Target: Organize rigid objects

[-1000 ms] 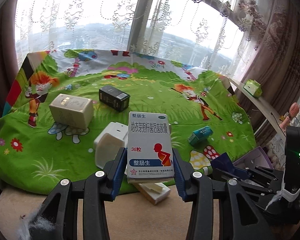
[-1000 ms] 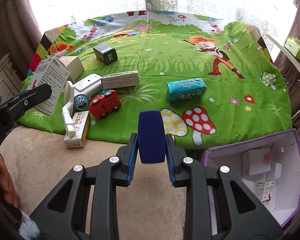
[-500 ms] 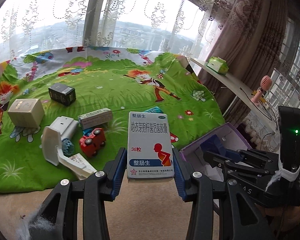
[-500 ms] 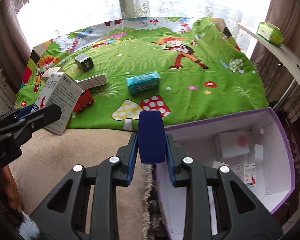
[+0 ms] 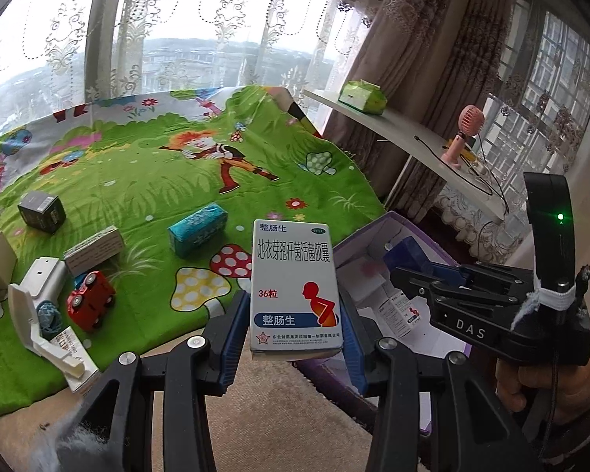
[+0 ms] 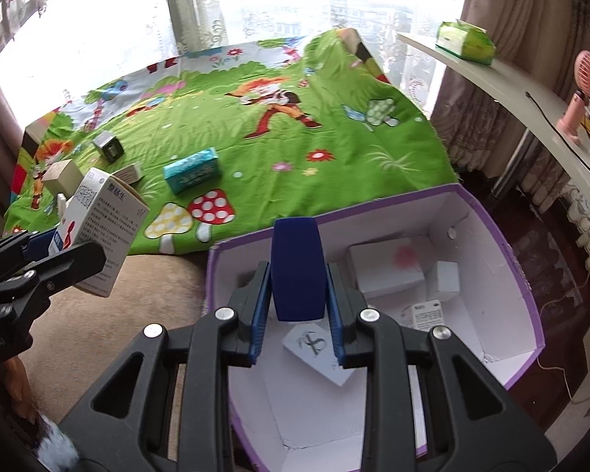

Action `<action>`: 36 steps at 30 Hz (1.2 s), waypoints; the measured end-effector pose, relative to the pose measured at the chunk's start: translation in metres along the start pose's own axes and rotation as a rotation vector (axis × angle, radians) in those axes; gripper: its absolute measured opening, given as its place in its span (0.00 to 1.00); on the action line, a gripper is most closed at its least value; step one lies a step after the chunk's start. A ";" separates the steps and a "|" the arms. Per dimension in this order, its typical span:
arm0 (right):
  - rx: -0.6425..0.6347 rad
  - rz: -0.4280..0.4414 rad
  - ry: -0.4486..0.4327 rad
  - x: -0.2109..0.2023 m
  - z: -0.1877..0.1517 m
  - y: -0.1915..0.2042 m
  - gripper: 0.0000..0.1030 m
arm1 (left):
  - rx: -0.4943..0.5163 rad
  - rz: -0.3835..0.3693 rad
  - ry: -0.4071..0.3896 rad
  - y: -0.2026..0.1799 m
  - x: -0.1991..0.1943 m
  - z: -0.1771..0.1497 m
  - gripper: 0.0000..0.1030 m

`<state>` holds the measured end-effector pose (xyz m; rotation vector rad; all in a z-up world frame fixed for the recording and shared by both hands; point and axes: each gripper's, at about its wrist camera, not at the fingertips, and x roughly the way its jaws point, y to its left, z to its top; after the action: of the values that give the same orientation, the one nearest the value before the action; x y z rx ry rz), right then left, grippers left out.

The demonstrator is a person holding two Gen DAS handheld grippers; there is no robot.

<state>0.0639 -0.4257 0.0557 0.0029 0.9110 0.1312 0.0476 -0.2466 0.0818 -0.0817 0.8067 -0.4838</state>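
My left gripper (image 5: 293,316) is shut on an upright white medicine box (image 5: 295,287) with red and blue print, held over the tan floor at the edge of the green cartoon cloth (image 5: 157,181). My right gripper (image 6: 298,275) is shut on a dark blue box (image 6: 297,263) and hangs above the open purple-rimmed storage box (image 6: 507,259). Several white cartons (image 6: 385,267) lie inside it. In the right wrist view the left gripper (image 6: 59,251) and its medicine box (image 6: 102,232) sit to the left of the storage box.
On the cloth lie a teal box (image 5: 196,232), a red toy car (image 5: 90,301), a black box (image 5: 42,212), a long white carton (image 5: 94,249) and a white plastic device (image 5: 35,295). A shelf at the right carries a green tissue pack (image 5: 364,96) and a pink fan (image 5: 468,129).
Both grippers have swung right, away from the cloth's objects. The right gripper with the blue box now hangs over the purple-rimmed box; the left one with the medicine box has come beside it.
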 end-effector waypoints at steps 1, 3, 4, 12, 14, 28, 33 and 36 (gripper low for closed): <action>0.006 -0.013 0.000 0.000 0.000 -0.004 0.30 | 0.007 -0.005 0.002 -0.003 0.002 0.001 0.44; 0.017 -0.031 -0.001 0.000 0.000 -0.011 0.30 | 0.021 -0.016 0.008 -0.008 0.006 0.003 0.44; 0.023 -0.038 -0.002 0.000 0.000 -0.014 0.30 | 0.027 -0.019 0.012 -0.011 0.009 0.004 0.44; 0.035 -0.091 -0.019 -0.003 0.000 -0.027 0.30 | 0.058 -0.049 0.035 -0.027 0.021 0.006 0.44; 0.041 -0.098 -0.022 -0.004 0.000 -0.029 0.30 | 0.062 -0.052 0.037 -0.030 0.023 0.007 0.44; 0.069 -0.150 -0.030 -0.007 0.001 -0.039 0.41 | 0.057 -0.047 0.031 -0.032 0.026 0.010 0.63; 0.063 -0.157 -0.042 -0.009 0.002 -0.034 0.58 | 0.018 -0.028 0.028 -0.020 0.021 0.007 0.63; 0.056 -0.158 -0.045 -0.010 0.003 -0.031 0.62 | 0.007 -0.018 0.022 -0.014 0.017 0.005 0.63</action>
<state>0.0637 -0.4570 0.0637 -0.0143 0.8666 -0.0412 0.0560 -0.2675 0.0777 -0.0777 0.8263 -0.5055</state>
